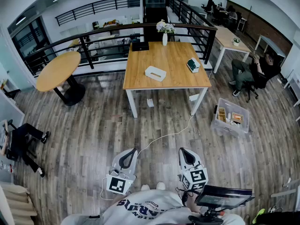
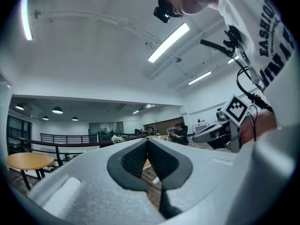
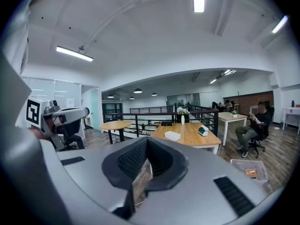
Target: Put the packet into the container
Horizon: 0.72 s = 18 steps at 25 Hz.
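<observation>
I stand well back from the wooden counter (image 1: 168, 57), so both tools hang low at the bottom of the head view, close against my chest, since nothing is within reach to work on yet. My left tool (image 1: 128, 156) has its jaws pressed together with nothing between them; its own view shows the dark pads meeting at the tip. My right tool (image 1: 186, 154) is closed the same way and carries nothing, and its view looks across at the counter ahead.

The packet, as I judge it, is the small green and white thing (image 1: 192, 65) lying near the counter's right edge, in the upper middle of the frame. The white box-shaped container (image 1: 155, 73) sits to its left, nearer the front edge and apart from it. A clear plastic bin (image 1: 228, 130) also stands on the floor to the right of the counter with a few small items inside, so I can't be sure which one the task means.

From here the packet is too small to read, and I can't tell whether the white container is open on top. My own body is cut off by the bottom of the frame, and a screen (image 1: 224, 197) in the lower right hides the floor there
</observation>
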Each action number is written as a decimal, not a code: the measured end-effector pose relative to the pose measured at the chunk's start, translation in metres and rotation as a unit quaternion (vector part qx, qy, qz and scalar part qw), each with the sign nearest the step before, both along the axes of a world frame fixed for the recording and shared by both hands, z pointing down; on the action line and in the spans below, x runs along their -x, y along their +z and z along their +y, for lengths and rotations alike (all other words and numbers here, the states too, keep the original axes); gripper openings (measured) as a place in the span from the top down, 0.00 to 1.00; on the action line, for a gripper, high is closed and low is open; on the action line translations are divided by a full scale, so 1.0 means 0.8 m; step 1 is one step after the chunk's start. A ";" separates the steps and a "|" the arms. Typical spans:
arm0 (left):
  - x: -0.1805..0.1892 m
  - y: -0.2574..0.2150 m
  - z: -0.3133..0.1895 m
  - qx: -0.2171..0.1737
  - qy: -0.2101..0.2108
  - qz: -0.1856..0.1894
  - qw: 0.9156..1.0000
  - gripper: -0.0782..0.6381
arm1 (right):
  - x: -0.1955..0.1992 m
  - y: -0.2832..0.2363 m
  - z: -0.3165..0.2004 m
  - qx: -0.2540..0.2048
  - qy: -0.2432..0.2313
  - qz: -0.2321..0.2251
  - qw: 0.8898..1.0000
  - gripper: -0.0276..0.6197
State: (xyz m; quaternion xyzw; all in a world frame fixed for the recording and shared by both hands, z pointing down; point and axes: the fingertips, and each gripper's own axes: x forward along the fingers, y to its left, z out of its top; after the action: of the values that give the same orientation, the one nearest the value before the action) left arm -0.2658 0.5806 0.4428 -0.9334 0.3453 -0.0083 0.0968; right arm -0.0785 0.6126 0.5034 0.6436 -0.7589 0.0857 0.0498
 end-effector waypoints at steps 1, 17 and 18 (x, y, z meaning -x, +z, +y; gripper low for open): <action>0.002 0.004 0.007 0.002 0.000 0.003 1.000 0.89 | 0.005 0.000 0.004 0.000 -0.003 -0.001 1.000 0.95; -0.034 0.023 0.034 0.042 0.059 0.013 0.997 0.89 | -0.010 -0.009 0.044 0.000 0.020 -0.040 0.999 0.95; -0.036 0.024 0.037 0.048 0.059 0.017 0.997 0.89 | -0.014 -0.005 0.043 0.002 0.021 -0.040 0.999 0.95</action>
State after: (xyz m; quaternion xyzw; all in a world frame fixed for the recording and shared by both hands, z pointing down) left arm -0.2368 0.6098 0.4620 -0.9558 0.2903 -0.0035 0.0461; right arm -0.0672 0.6469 0.4993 0.6555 -0.7464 0.1132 0.0189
